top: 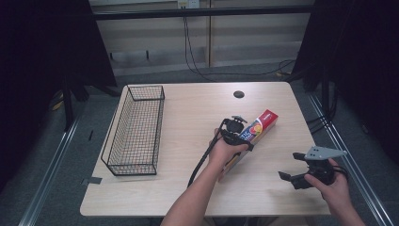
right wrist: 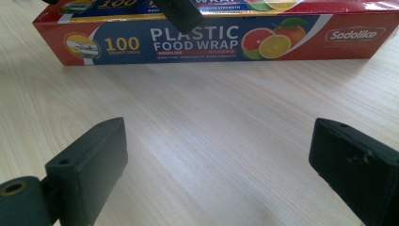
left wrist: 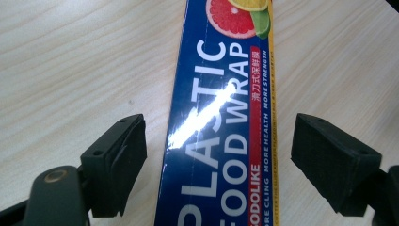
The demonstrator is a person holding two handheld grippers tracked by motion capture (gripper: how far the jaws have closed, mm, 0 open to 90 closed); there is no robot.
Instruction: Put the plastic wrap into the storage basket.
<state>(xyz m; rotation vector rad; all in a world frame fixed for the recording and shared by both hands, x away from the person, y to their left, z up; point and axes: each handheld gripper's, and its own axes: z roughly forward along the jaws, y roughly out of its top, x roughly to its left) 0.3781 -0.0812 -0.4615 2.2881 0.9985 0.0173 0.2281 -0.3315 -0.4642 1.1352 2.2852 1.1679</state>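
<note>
Plastic wrap box [top: 258,129] lies flat on the counter [top: 188,122], right of the wire basket [top: 134,129]. Left gripper [left wrist: 219,157] straddles it lengthwise, fingers [left wrist: 115,162] wide apart and gripping nothing (likely lining up a grasp). Right gripper [right wrist: 221,174] hangs well aside, spread and empty.

Pale wooden table [top: 155,197] on grey floor [top: 51,188], dark curtains [top: 42,42] apparently flanking

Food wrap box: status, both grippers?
Left gripper open, jaws straddling food wrap box, no contact. Right gripper open, empty, apart from the box. Wire basket far left.
</note>
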